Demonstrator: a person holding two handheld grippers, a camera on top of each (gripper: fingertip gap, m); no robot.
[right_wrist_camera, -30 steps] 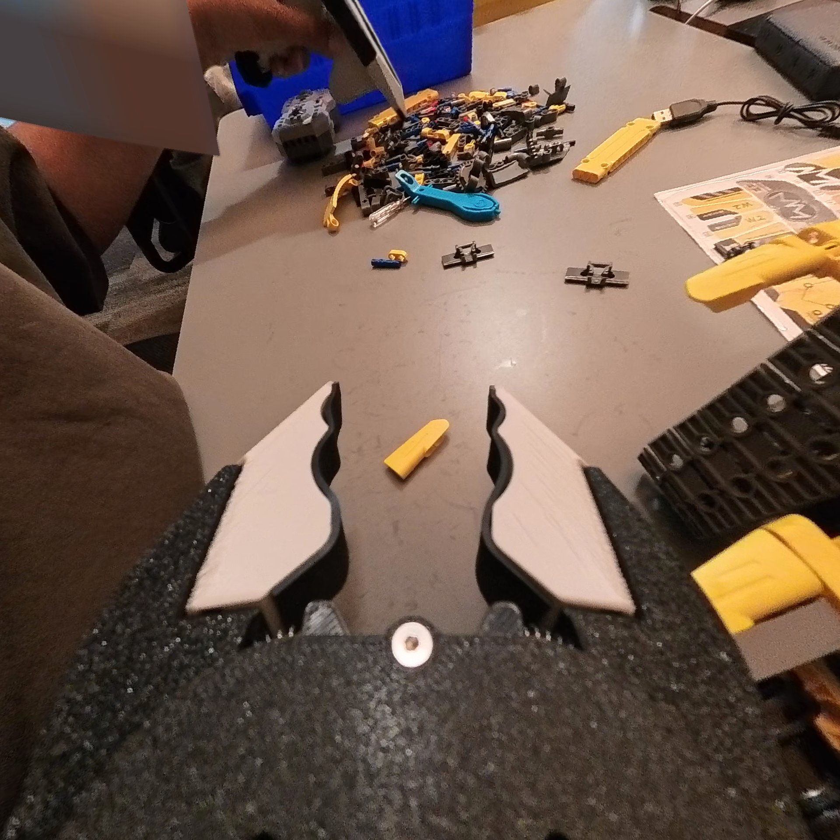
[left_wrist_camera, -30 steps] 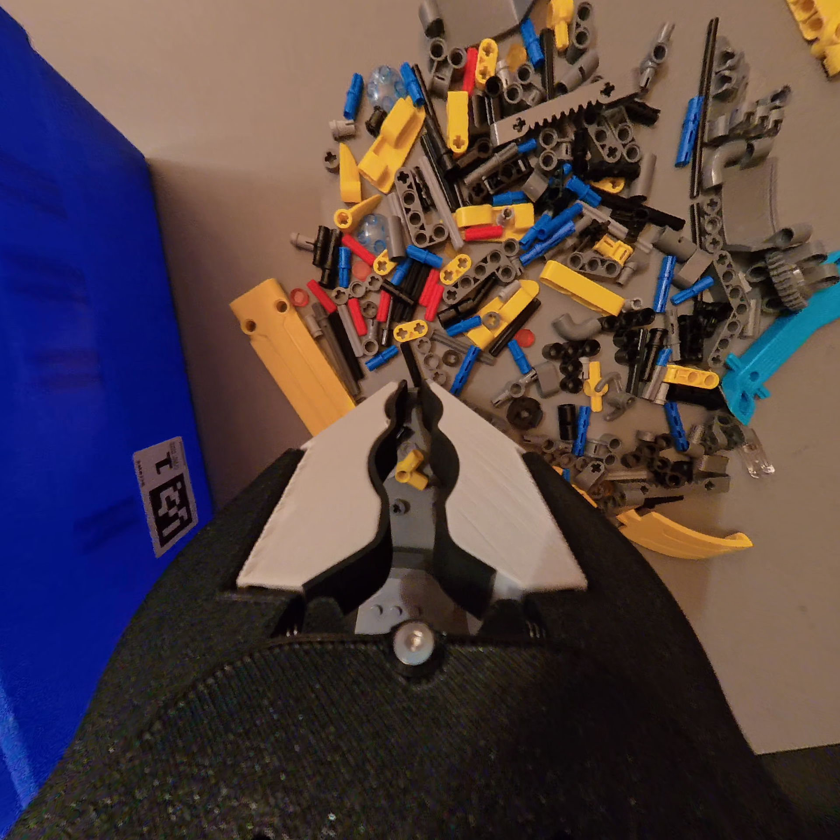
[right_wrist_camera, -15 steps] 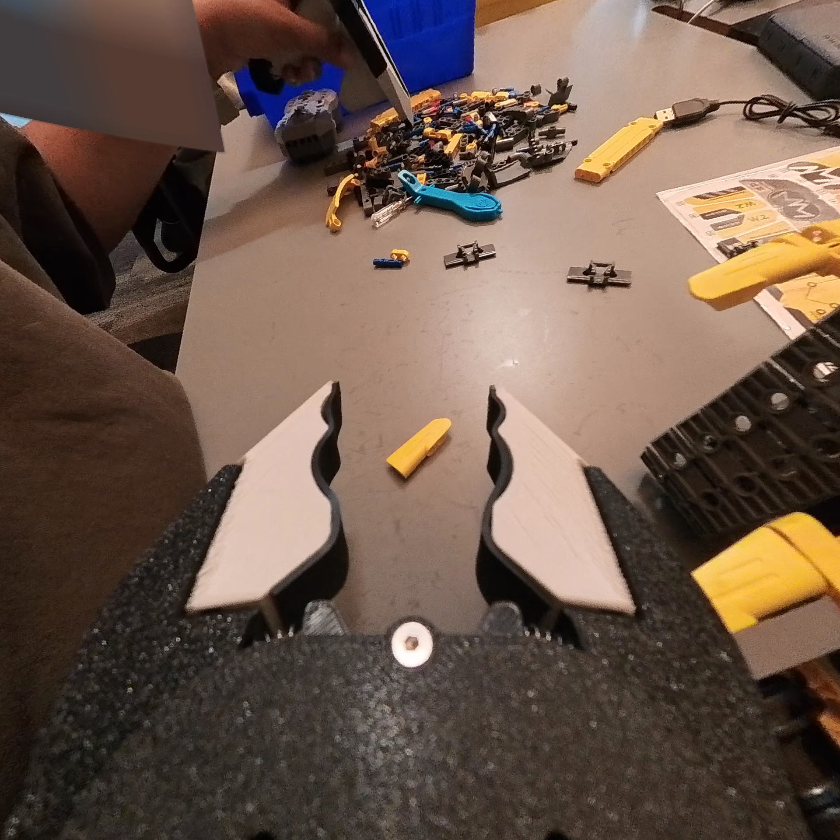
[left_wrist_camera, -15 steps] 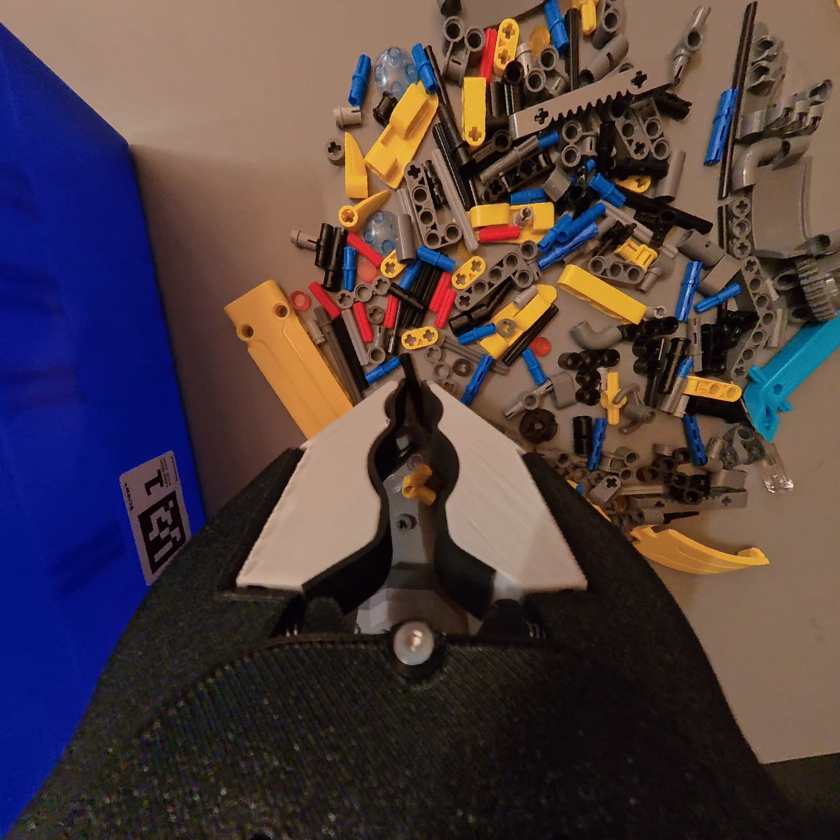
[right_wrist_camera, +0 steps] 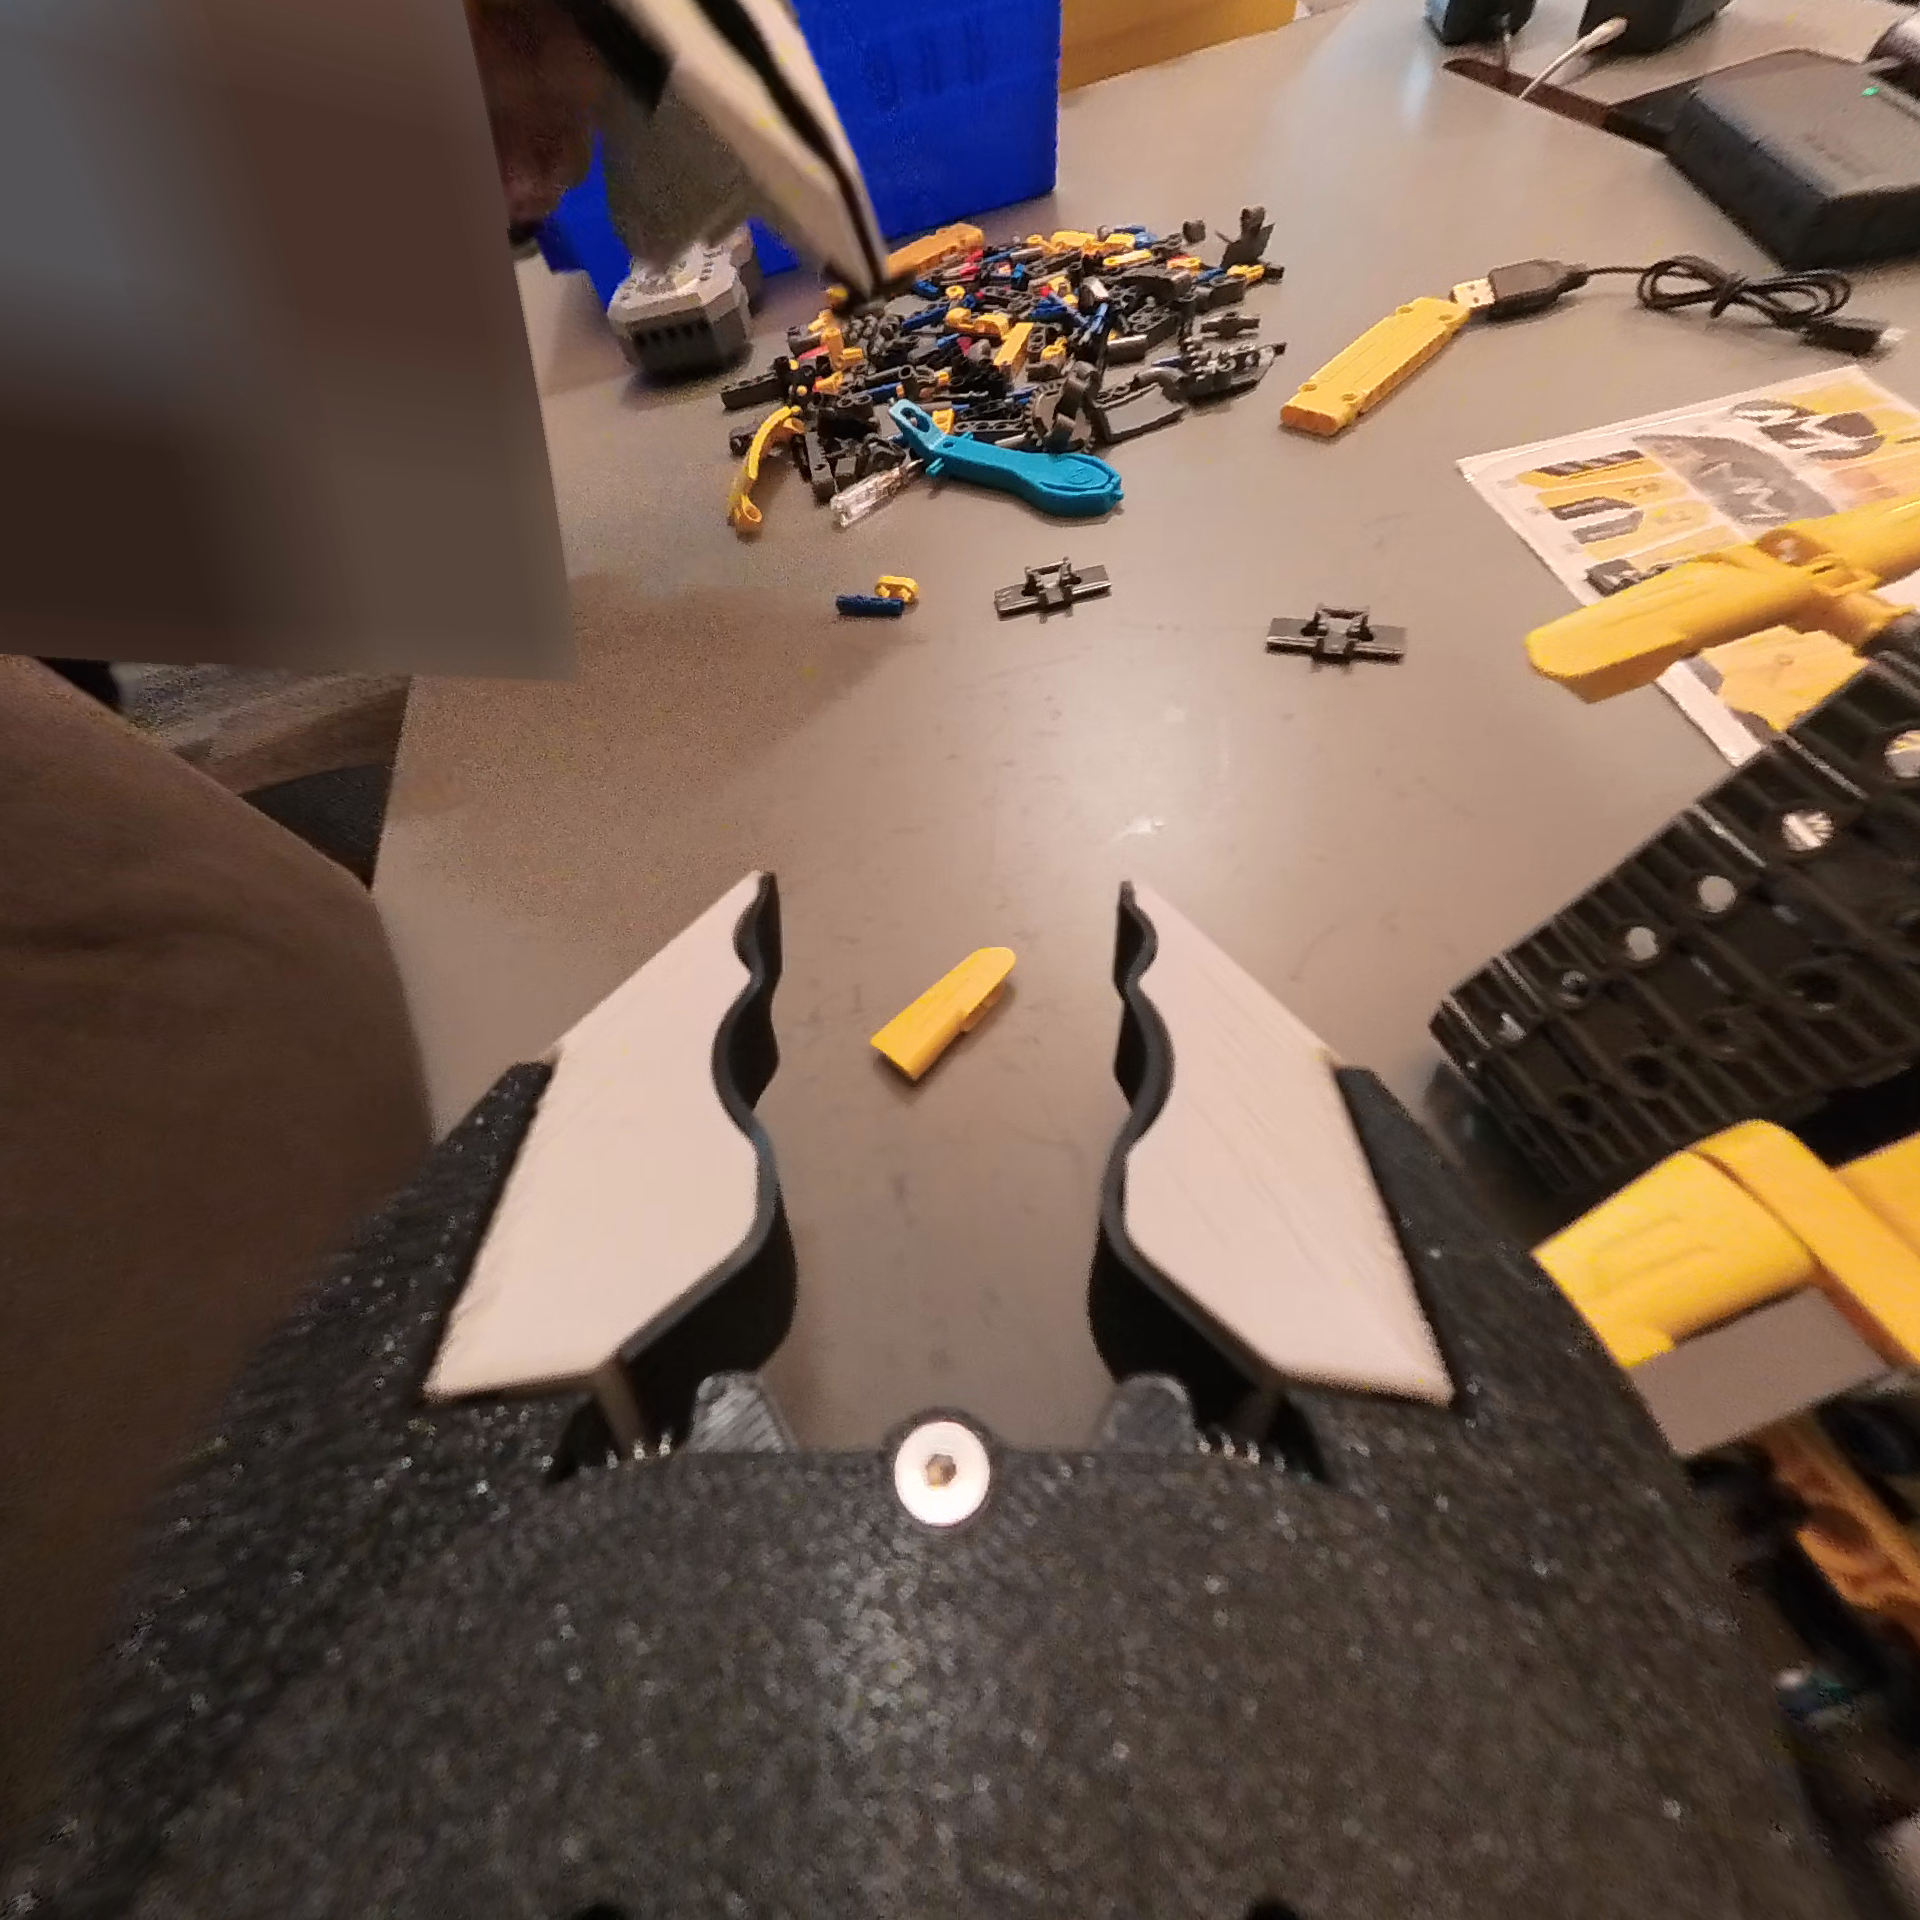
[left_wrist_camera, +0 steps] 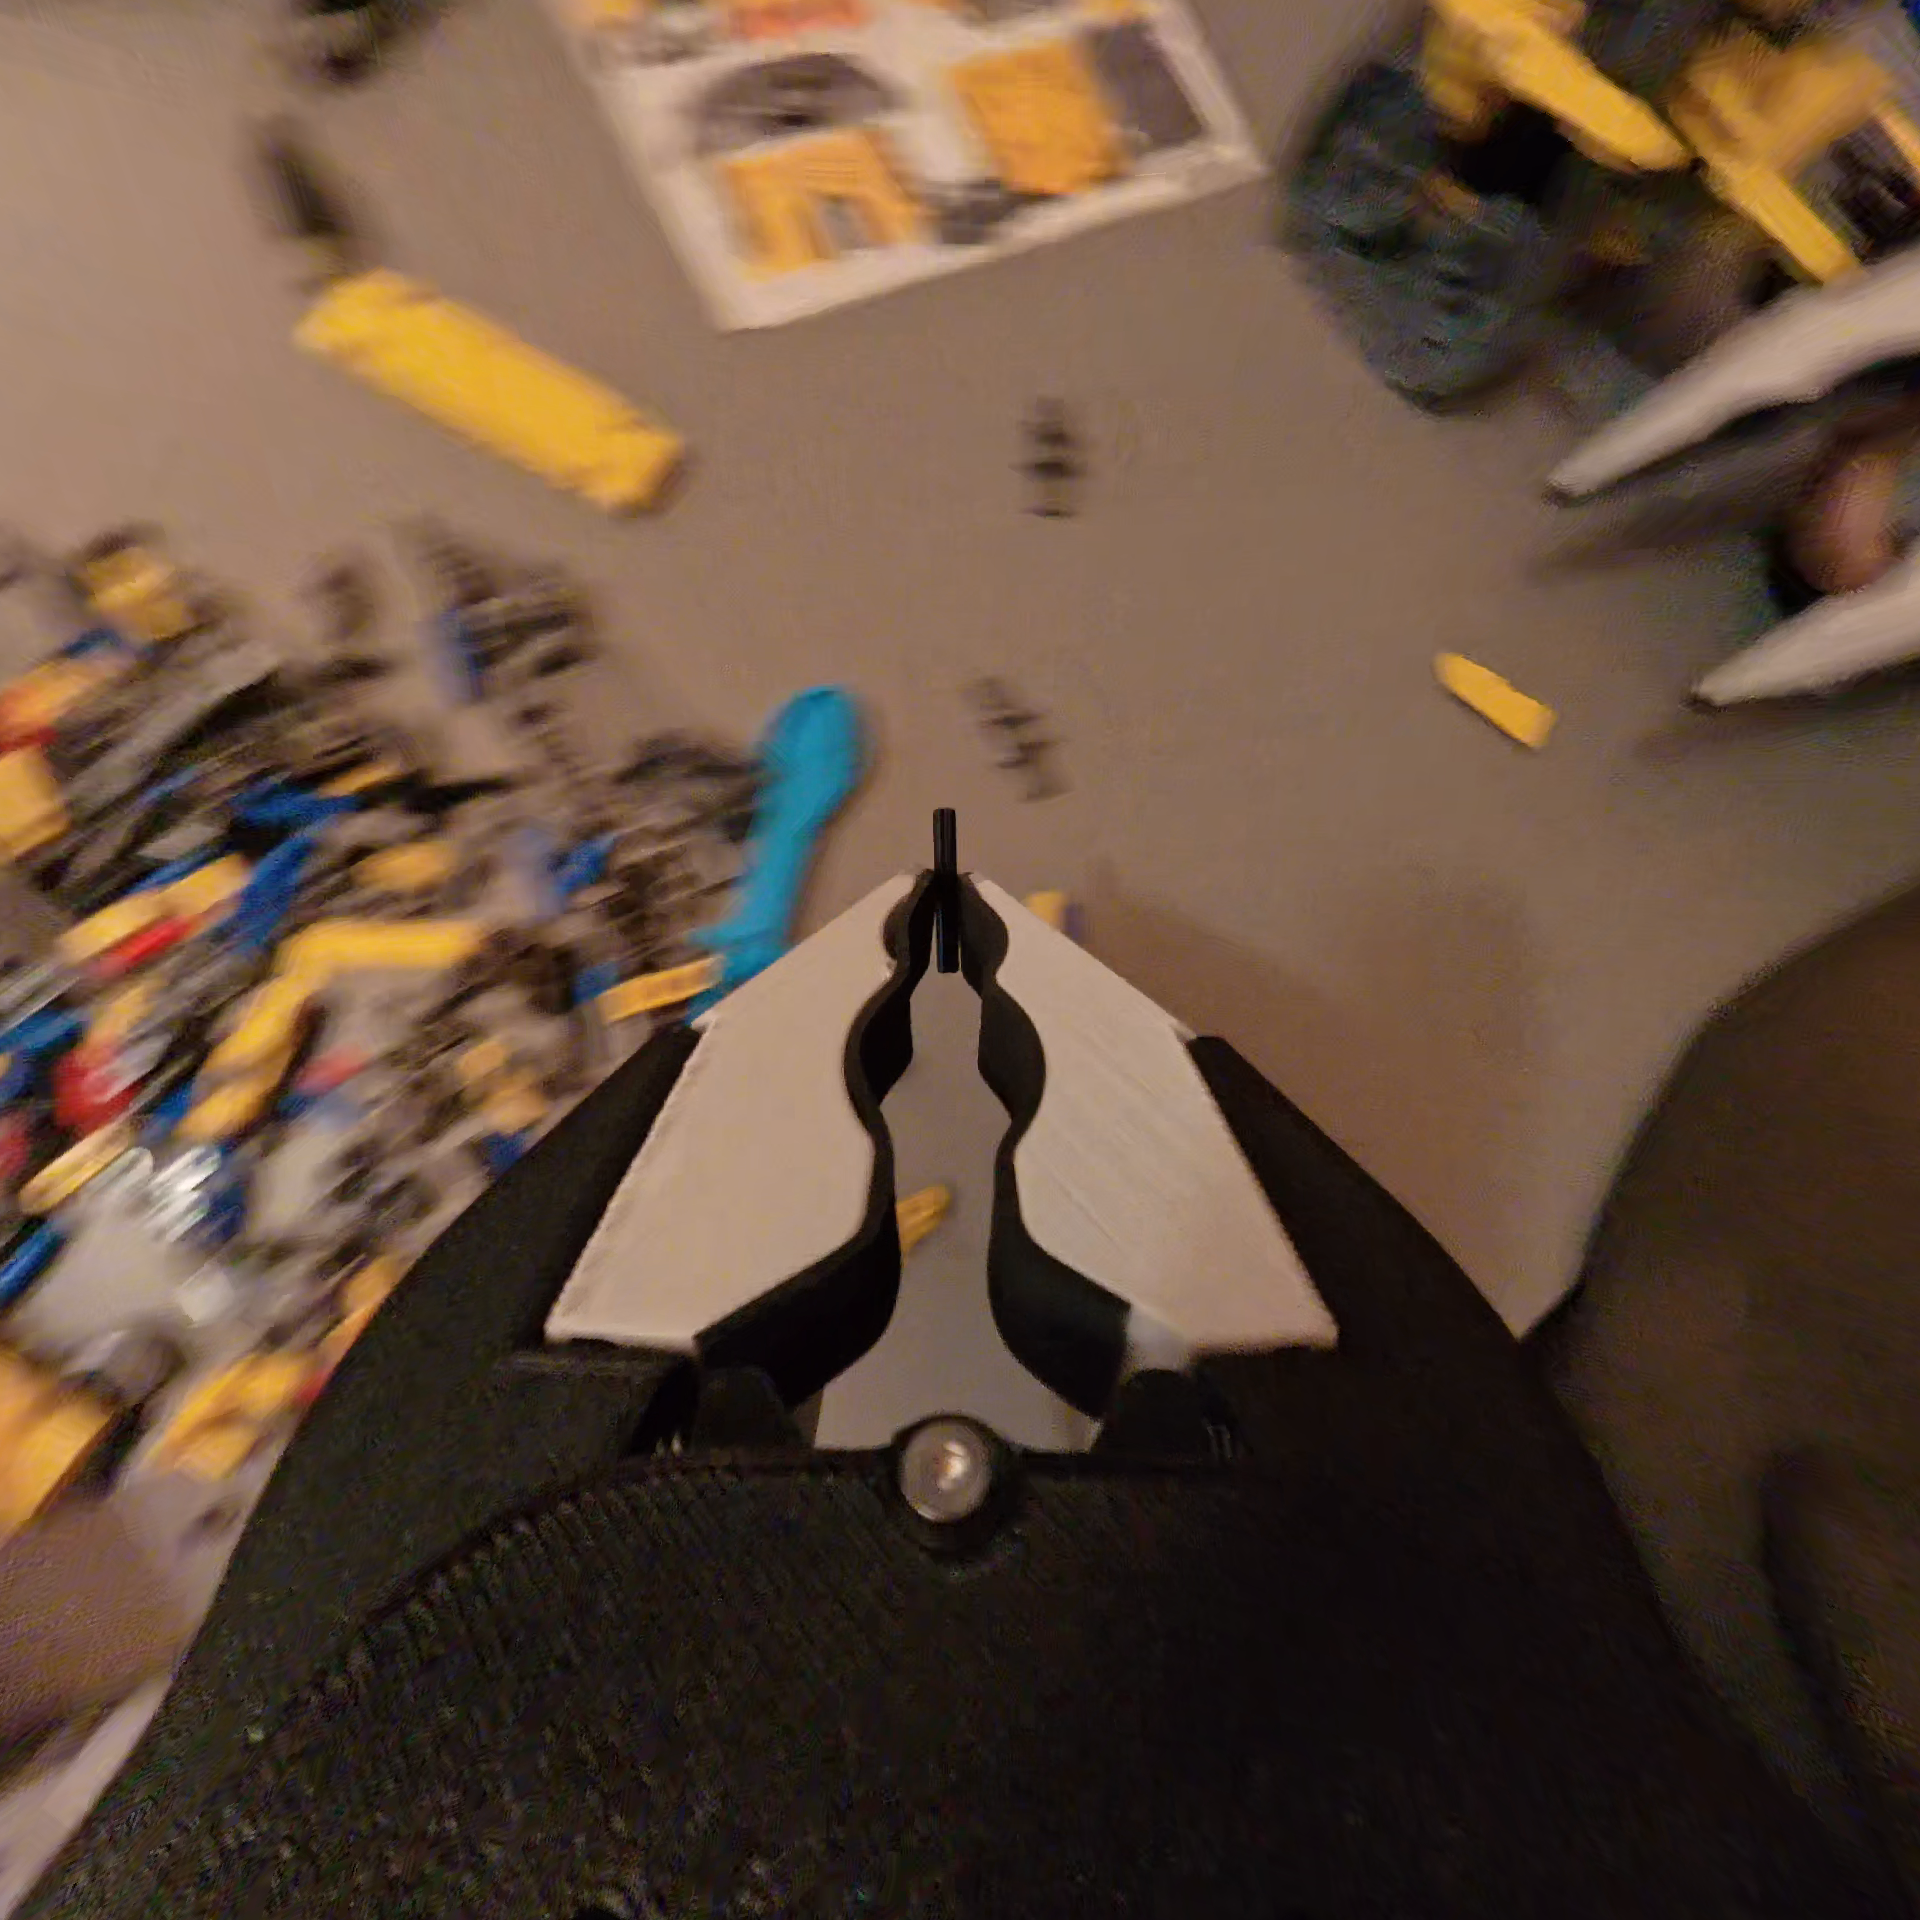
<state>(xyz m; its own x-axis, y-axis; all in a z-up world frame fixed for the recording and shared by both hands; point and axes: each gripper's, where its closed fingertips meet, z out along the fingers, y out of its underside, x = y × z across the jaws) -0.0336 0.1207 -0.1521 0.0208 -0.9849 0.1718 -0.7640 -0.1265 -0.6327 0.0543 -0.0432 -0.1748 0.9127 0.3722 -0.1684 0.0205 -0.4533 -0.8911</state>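
Note:
My left gripper (left_wrist_camera: 943,891) is shut on a thin black pin (left_wrist_camera: 943,844) that sticks out past its tips, held above the grey table; the view is blurred by motion. It also shows in the right wrist view (right_wrist_camera: 862,272), lifted over the pile of small building pieces (right_wrist_camera: 1018,332). My right gripper (right_wrist_camera: 945,904) is open and empty, low over the table, with a small yellow piece (right_wrist_camera: 940,1013) lying between its fingers. The right gripper shows at the right edge of the left wrist view (left_wrist_camera: 1704,582), near that yellow piece (left_wrist_camera: 1494,698).
A teal lever tool (right_wrist_camera: 1008,470), a long yellow beam (right_wrist_camera: 1371,364), two black track links (right_wrist_camera: 1051,590) (right_wrist_camera: 1335,634), an instruction sheet (right_wrist_camera: 1662,499), a black-and-yellow model (right_wrist_camera: 1704,987), a blue bin (right_wrist_camera: 935,104), a grey motor block (right_wrist_camera: 681,301) and a cable (right_wrist_camera: 1662,286).
My left gripper has lifted out of the pile with the black pin and swung right toward the table's middle. The right gripper has stayed open over the yellow piece.

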